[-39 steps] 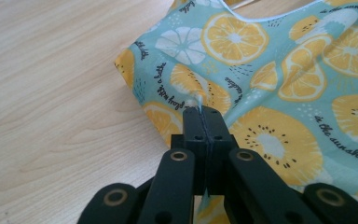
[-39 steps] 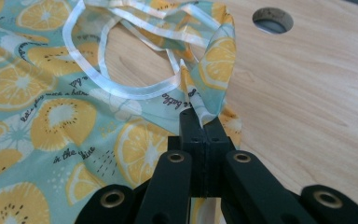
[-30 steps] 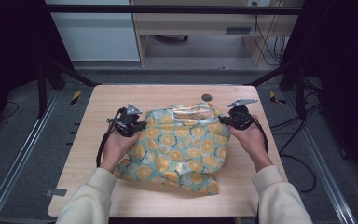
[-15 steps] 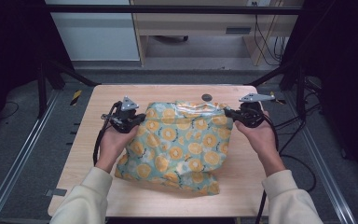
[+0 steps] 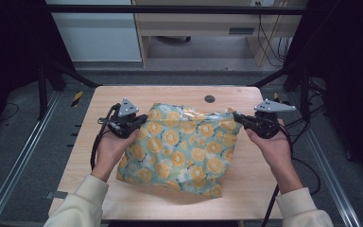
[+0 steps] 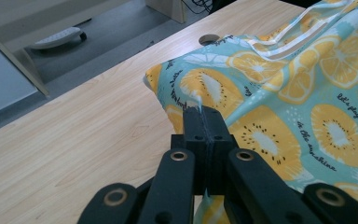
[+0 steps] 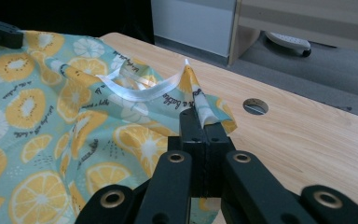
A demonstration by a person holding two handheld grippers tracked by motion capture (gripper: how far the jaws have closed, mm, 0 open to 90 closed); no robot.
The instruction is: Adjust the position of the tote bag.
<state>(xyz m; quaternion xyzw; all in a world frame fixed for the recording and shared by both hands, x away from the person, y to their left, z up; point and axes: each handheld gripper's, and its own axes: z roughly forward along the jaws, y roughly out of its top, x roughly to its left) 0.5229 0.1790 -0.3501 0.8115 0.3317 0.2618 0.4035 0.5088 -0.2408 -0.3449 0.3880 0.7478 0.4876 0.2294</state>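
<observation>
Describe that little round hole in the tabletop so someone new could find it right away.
Start at the wooden table and go to its far edge, beyond the fruit-print cloth. The hole sits just past the cloth's far side, right of centre: a small dark circle, the sole mark in the pale wood.

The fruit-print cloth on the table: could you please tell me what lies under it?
Under the teal cloth with orange-slice print only the light wooden table shows around its edges. Both grippers pinch its far corners, but whatever lies beneath its middle is covered.

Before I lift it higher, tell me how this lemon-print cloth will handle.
Probably floppy: the lemon-print cloth sags and wrinkles between the left gripper and right gripper. Likely light, since each closed pair of jaws holds just a thin corner. Its near edge should drag on the table.
</observation>
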